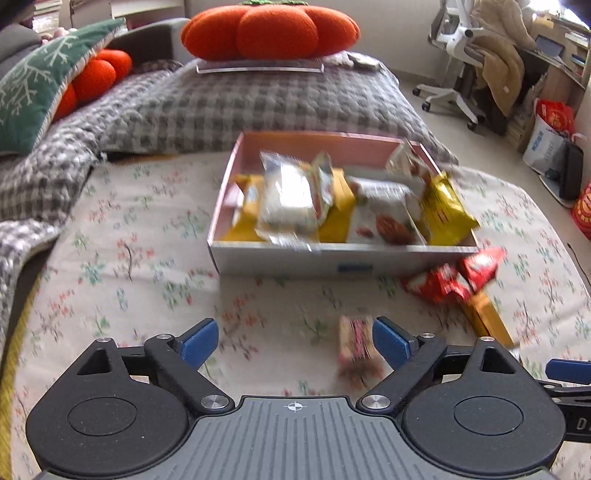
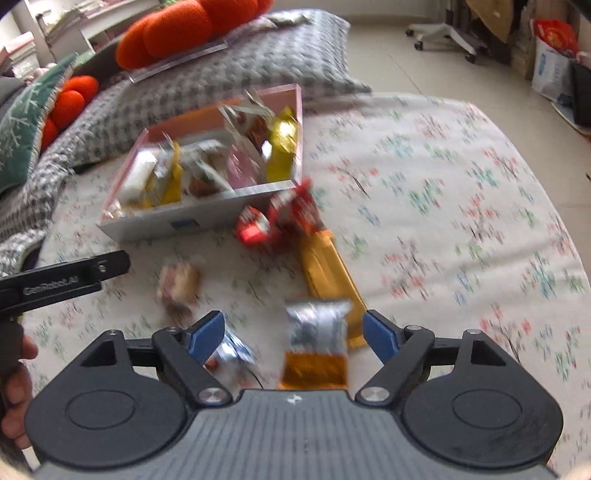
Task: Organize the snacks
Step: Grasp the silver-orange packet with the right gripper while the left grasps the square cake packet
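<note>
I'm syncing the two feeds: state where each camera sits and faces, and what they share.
Left wrist: on the left claw, open, facing the snack box and pumpkin cushion.
Right wrist: on the right claw, open, over a silver packet; the left claw's arm intrudes.
Shared: box, red wrappers, floral cloth.

Both grippers hang low and level, side by side: the left gripper (image 1: pixel 295 341) has its blue-tipped jaws spread wide and holds nothing, the right gripper (image 2: pixel 293 334) gapes the same, and a bare left hand (image 2: pixel 13 384) grips the handle
</note>
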